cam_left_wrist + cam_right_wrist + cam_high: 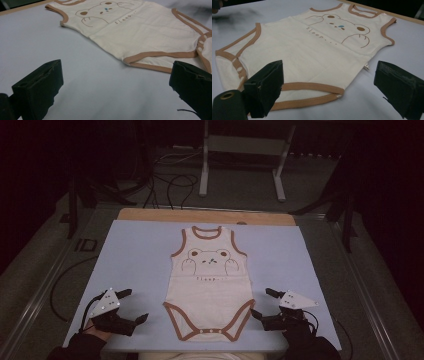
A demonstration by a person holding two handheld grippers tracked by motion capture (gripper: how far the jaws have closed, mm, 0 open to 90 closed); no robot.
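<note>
A cream baby bodysuit with brown trim and a bear print lies flat on the pale blue mat, neck end away from me. My left gripper rests near the mat's front left, open, with bare mat between its jaws and the bodysuit's leg hem just ahead. At the front right, my right gripper stands open beside the other leg opening. In the right gripper view the bodysuit spreads ahead of the wide-apart jaws, its brown hem closest, nothing gripped.
A wooden table edge shows beyond the mat. Behind it stand a grey metal frame and loose cables on the dark floor. Metal rails run along both sides of the table.
</note>
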